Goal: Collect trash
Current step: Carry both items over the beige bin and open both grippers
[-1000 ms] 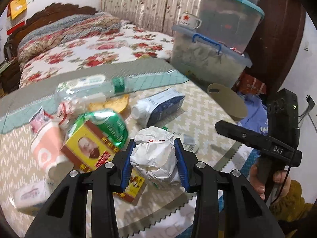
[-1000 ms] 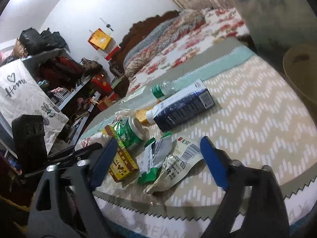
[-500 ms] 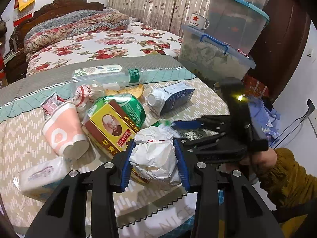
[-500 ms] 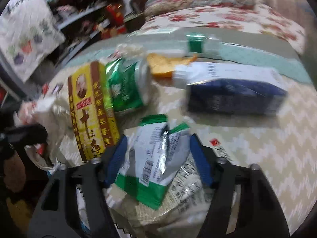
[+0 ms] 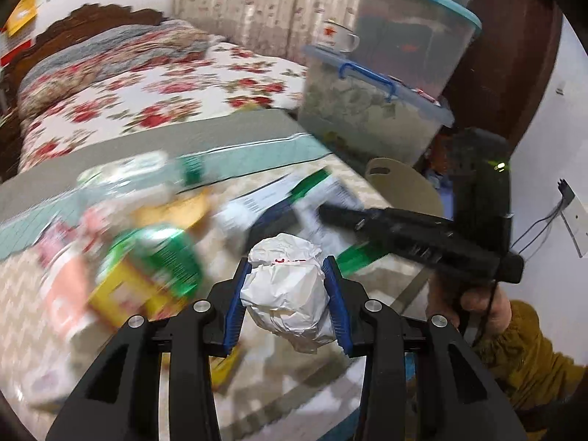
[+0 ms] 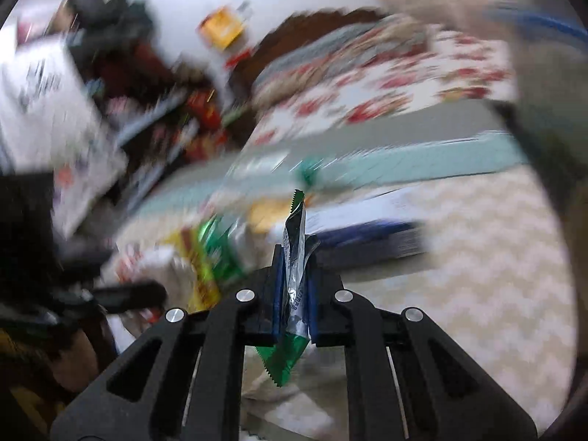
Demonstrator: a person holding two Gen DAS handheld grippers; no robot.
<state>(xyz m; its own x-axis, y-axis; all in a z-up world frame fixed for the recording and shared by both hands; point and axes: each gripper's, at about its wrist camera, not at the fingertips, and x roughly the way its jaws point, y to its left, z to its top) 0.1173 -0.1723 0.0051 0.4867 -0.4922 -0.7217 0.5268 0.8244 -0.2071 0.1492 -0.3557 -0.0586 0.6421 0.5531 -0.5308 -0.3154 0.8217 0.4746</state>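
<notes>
Left tool pinches a crumpled paper wad across its soft, feather-light middle above the desk, while at its 2 o'clock the right tool clamps shut on a limp, slippery green wrapper mid-length, edge-on.

left of left gripper: piled litter blocks | right: right gripper crosses | table edge below: bare

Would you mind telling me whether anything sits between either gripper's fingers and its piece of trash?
Nothing visible does: the left gripper already clamps the crumpled white paper, and the right gripper pinches the green wrapper.
</notes>
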